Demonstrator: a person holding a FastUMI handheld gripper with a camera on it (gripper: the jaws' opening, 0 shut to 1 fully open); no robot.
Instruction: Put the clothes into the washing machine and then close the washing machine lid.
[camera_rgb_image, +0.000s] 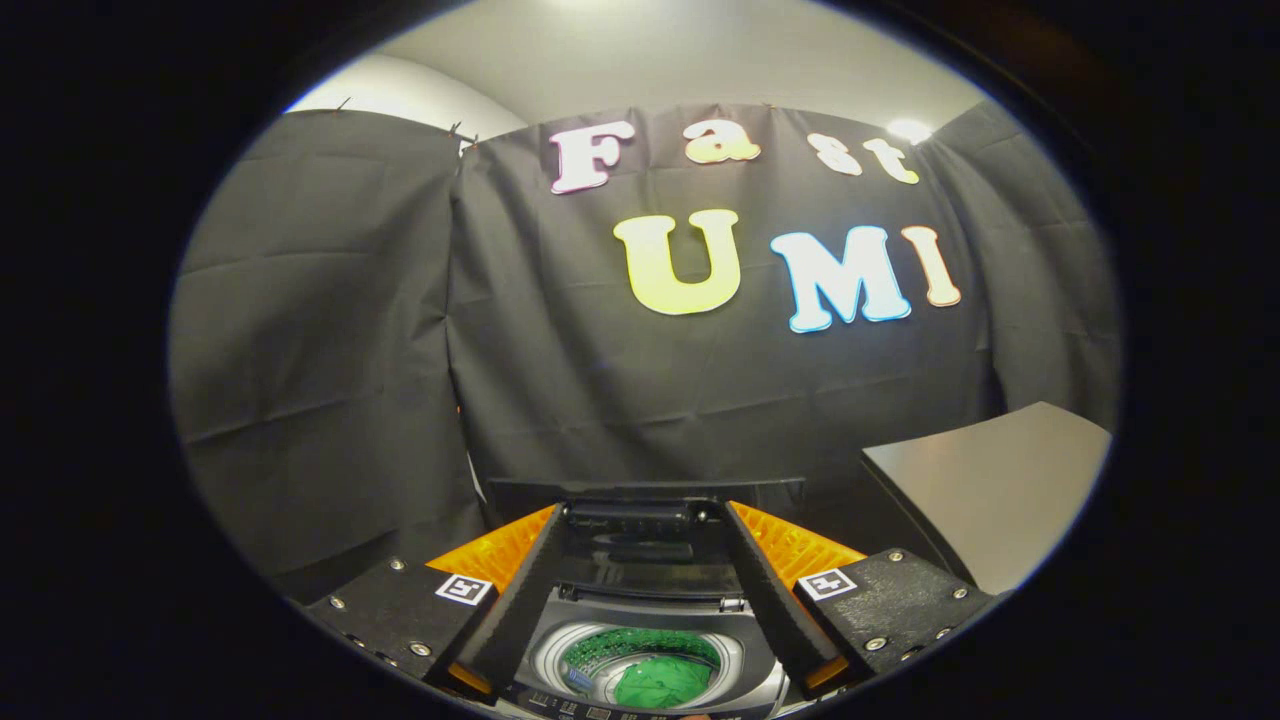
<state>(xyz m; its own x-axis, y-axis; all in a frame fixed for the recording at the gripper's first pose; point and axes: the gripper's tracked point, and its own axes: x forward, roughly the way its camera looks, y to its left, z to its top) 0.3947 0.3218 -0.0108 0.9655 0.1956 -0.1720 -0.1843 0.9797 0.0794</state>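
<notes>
The jaws stand wide and hold nothing, spread to either side of the washing machine (648, 640) below them. Between them its round drum shows, with the green clothes (662, 682) already lying inside, so loading looks done. Just beyond the jaws the lid (640, 520) stands raised, probably the next thing to press down. Off right sits a grey bench (990, 490).

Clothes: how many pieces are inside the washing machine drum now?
1: a green cloth lying in the drum, seen between the open gripper fingers. Others may be hidden.
</notes>
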